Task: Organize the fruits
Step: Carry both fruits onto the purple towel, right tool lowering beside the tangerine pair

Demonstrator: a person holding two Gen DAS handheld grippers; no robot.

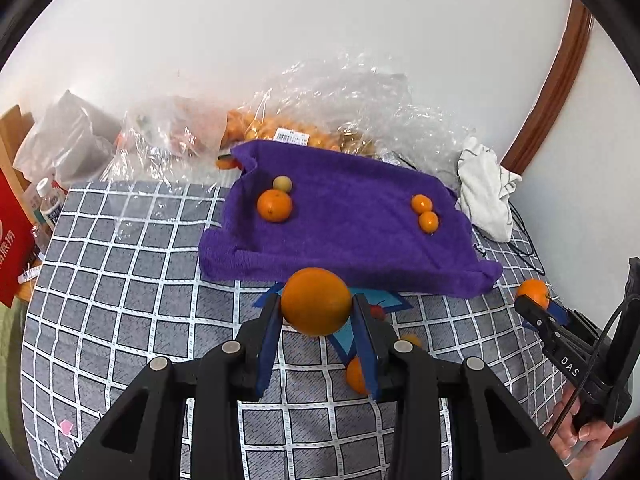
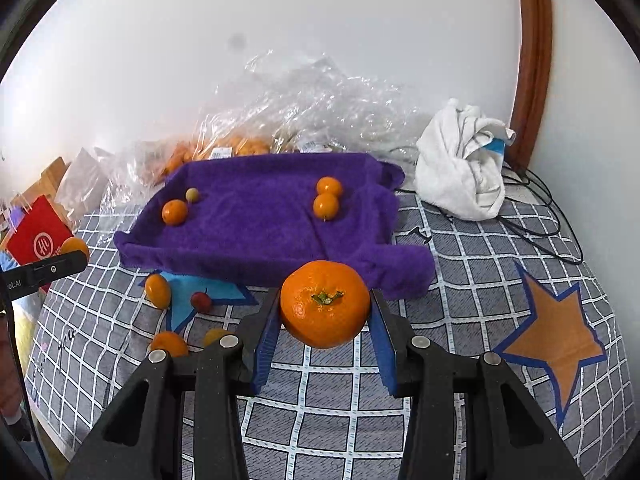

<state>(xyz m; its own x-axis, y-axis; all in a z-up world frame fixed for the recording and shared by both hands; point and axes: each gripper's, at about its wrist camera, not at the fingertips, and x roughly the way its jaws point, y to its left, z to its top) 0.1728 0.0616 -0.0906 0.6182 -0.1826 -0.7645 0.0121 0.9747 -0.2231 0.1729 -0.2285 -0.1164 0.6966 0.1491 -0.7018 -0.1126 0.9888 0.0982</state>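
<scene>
My left gripper [image 1: 316, 308] is shut on an orange [image 1: 316, 301], held above the checked cloth just in front of the purple towel tray [image 1: 344, 248]. My right gripper [image 2: 325, 312] is shut on a mandarin [image 2: 325, 304], stem towards the camera, in front of the tray's near right corner [image 2: 400, 272]. On the towel lie an orange [image 1: 274, 206] with a small greenish fruit [image 1: 282, 183] at the left, and two small oranges [image 1: 425, 212] at the right. Loose fruits [image 2: 158, 290] and a small red fruit [image 2: 201, 301] lie on the blue star patch [image 2: 208, 284].
Clear plastic bags with more oranges [image 1: 280, 128] lie behind the tray against the wall. A crumpled white cloth [image 2: 464, 168] and black cables [image 2: 540, 208] are at the back right. An orange star patch [image 2: 560, 332] is on the right. A red bag [image 2: 38, 236] stands left.
</scene>
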